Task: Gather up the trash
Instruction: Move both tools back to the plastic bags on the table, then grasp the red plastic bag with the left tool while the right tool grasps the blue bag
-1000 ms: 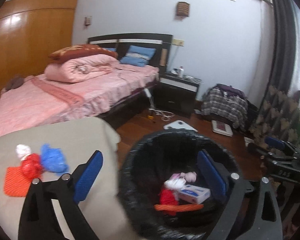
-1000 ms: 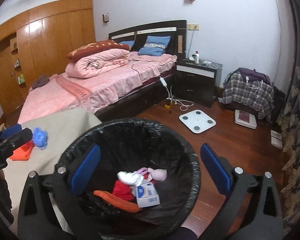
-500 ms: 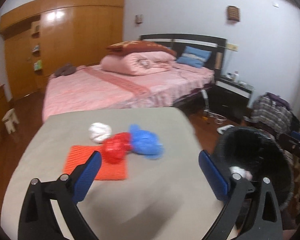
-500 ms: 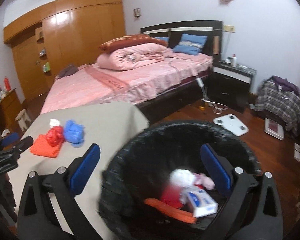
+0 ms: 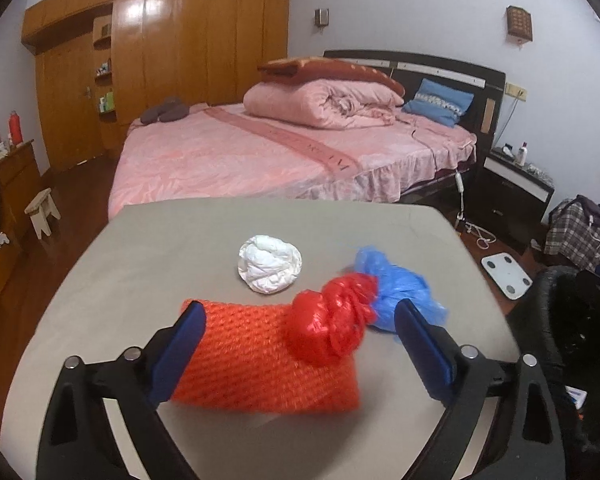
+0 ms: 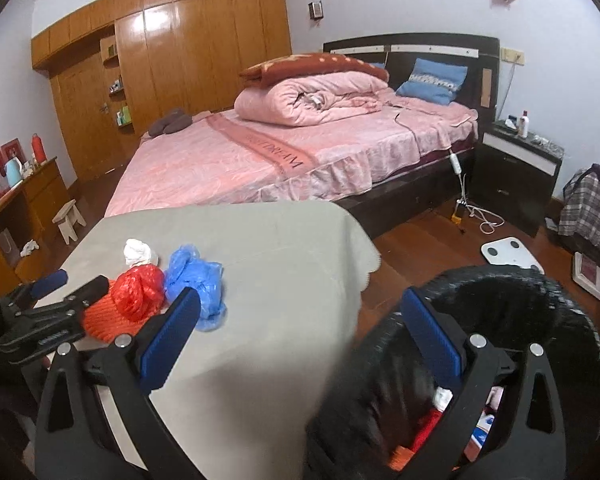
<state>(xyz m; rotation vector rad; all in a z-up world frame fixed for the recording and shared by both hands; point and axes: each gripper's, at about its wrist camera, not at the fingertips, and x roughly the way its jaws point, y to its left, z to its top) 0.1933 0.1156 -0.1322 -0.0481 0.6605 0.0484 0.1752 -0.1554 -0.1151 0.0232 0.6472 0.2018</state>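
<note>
On the grey table (image 5: 148, 264): red bag (image 5: 332, 320) atop orange mesh cloth (image 5: 260, 364), touching blue bag (image 5: 396, 292), white wad (image 5: 270, 263) just behind. Left gripper (image 5: 300, 348) spread wide around them, empty. Right gripper (image 6: 300, 336) likewise wide, empty, beside black-lined bin (image 6: 540, 312) holding blurred, perhaps red and white, scraps. Pink bed (image 5: 268, 152) behind.

Home bedroom: bed (image 5: 300, 152), wardrobe (image 5: 172, 60), nightstand (image 6: 516, 168).
</note>
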